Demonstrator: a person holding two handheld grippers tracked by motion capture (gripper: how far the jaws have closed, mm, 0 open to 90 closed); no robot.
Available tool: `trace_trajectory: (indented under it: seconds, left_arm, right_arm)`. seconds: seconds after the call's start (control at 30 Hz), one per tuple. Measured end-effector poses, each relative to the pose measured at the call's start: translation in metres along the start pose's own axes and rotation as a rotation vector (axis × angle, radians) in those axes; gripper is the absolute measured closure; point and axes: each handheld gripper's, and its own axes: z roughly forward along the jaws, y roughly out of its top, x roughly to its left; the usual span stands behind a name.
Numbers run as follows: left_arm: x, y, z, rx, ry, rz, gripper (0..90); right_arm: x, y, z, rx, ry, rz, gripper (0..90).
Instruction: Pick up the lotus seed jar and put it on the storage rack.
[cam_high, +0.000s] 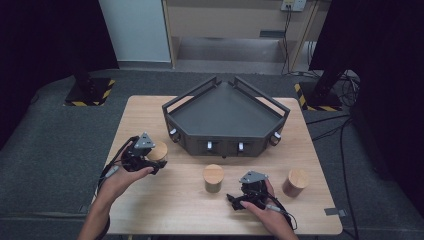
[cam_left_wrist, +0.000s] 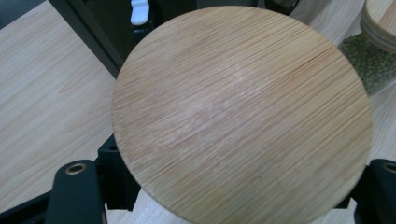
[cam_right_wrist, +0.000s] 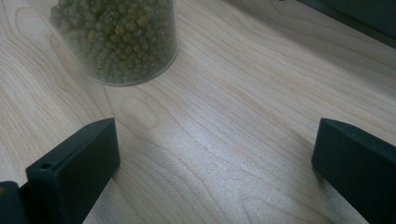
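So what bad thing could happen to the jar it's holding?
The left gripper is shut on the jar with the wooden lid. The jar fills the span between the jaws, so it might slip and drop on the table. The dark tray has a raised rail, and the jar could knock against it if carried low. The jar of green beans stands close by and could get bumped.

1. Your high view looks forward and down from above your side, taking in the whole table (cam_high: 175, 200) and the dark tray (cam_high: 225, 112) from far off.
2. Your left gripper view sits very close over a bamboo lid (cam_left_wrist: 243, 112), facing down.
3. Your right gripper view looks low across the tabletop at the jar of green beans (cam_right_wrist: 116, 37), which appears also in your high view (cam_high: 213, 178) and at the top right edge of the left gripper view.
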Motion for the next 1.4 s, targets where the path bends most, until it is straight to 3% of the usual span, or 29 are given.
trace_trajectory:
  seconds: [0.97,1.4]
  left_arm:
    - [0.003,0.050,-0.005,0.003,-0.041,0.043,24.4]
    - [0.004,0.068,-0.009,0.004,-0.048,0.038,24.4]
  right_arm:
    - [0.000,0.000,0.000,0.000,0.000,0.000,1.1]
    - [0.000,0.000,0.000,0.000,0.000,0.000,1.1]
